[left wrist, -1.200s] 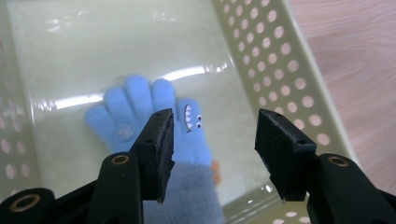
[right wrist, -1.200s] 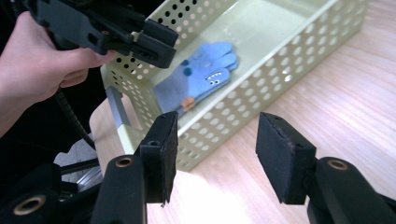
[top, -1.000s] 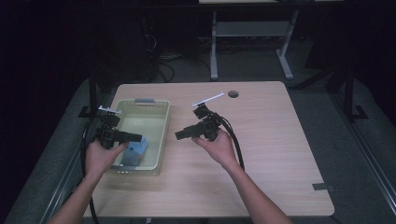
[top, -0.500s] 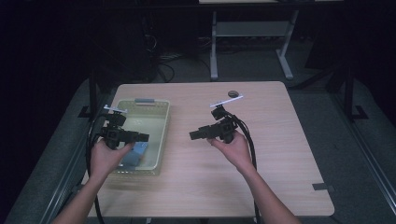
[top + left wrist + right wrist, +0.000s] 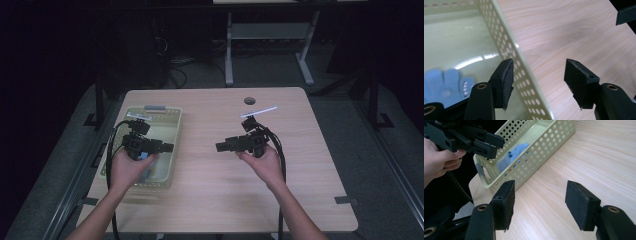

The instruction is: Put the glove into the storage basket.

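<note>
Seen from above: a wooden table (image 5: 210, 200) with a pale green perforated basket (image 5: 165, 117) at its left side. Left gripper (image 5: 167, 147) held over the basket, jaws pointing right, apart, just opened wider, nothing between them. A bit of blue item (image 5: 144, 156) visible under that hand. Right gripper (image 5: 220, 147) above bare wood, pointing left toward the basket, jaws also just opened, empty.

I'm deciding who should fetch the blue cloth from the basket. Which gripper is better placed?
Left. The left gripper hangs open over the basket, with the blue cloth just beside its jaws. The right gripper, also open, is over bare table, farther off.
</note>
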`<act>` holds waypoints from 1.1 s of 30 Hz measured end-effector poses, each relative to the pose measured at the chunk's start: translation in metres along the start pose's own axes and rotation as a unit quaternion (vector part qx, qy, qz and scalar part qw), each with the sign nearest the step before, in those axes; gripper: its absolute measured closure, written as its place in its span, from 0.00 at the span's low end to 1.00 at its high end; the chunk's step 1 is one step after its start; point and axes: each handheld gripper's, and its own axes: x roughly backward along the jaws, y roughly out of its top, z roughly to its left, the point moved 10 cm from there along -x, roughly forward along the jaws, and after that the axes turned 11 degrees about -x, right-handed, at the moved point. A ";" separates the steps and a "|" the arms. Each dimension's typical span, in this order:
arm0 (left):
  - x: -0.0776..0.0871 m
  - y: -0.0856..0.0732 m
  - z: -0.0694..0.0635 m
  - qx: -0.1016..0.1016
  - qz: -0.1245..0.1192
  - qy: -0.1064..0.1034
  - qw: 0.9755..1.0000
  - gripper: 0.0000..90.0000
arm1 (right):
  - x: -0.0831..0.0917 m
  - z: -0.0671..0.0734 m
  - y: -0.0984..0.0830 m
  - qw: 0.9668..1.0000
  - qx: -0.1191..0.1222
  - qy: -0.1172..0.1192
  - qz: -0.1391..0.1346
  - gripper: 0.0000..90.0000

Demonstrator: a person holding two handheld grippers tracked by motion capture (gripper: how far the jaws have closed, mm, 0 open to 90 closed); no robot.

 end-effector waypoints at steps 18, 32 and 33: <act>-0.019 0.012 -0.038 -0.032 -0.009 -0.026 0.999 0.43 | 0.023 -0.018 -0.016 1.000 -0.015 -0.015 -0.011 0.44; -0.035 0.022 -0.064 -0.045 -0.016 -0.046 0.998 0.42 | 0.046 -0.038 -0.024 0.999 -0.024 -0.034 -0.024 0.43; -0.036 0.022 -0.065 -0.047 -0.014 -0.048 0.998 0.42 | 0.048 -0.039 -0.025 0.999 -0.024 -0.037 -0.025 0.43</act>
